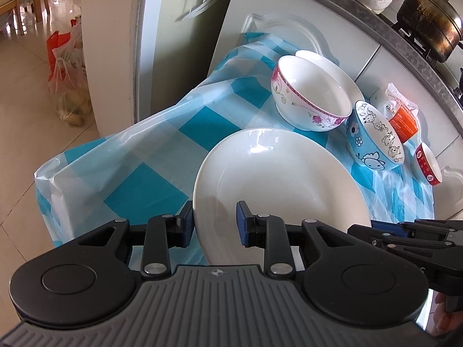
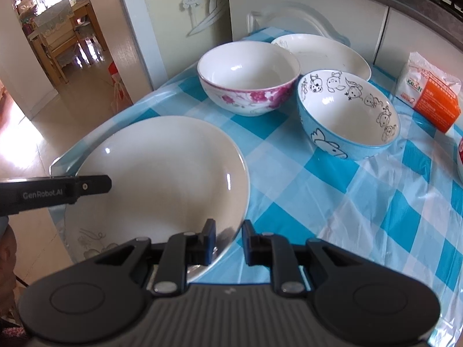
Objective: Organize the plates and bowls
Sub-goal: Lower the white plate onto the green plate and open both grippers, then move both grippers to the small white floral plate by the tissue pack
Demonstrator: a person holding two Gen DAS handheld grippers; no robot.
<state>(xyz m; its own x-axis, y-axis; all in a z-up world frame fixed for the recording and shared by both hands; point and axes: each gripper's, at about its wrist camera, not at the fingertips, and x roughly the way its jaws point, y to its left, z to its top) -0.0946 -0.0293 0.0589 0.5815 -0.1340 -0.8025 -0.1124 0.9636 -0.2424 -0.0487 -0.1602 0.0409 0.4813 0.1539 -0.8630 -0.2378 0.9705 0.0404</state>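
The rim of the large white plate [image 2: 162, 173] is seen nearest the lens in both wrist views, straddled on one side by the right gripper [image 2: 228, 241] and on the other by the left gripper [image 1: 214, 222]. The right jaws are nearly closed, one pad inside the rim and one outside; contact looks likely, so the plate is judged grasped on that side. The left jaws stand wider apart across the opposite rim, one pad under the edge and one above the well; whether they press on it cannot be told. The plate rests on the checked cloth [image 2: 361, 202] covering the counter, near its front-left corner, seemingly on top of a patterned plate [image 2: 86, 240] whose edge shows beneath. Behind it stand a pink-flowered bowl [image 2: 249, 78] and a blue cartoon bowl [image 2: 347, 115], touching or nearly so, with another white plate [image 2: 324, 52] behind them and a small red bowl [image 1: 428, 167] at the far right. The plate is judged stiff, glazed and slippery, moderately heavy, breakable if dropped; a hold on opposite rim points, as set up here, is judged the best one. Both grippers are pointed steeply downward, set at roughly opposite sides of the plate, the left one's arm crossing the left edge of the right view.
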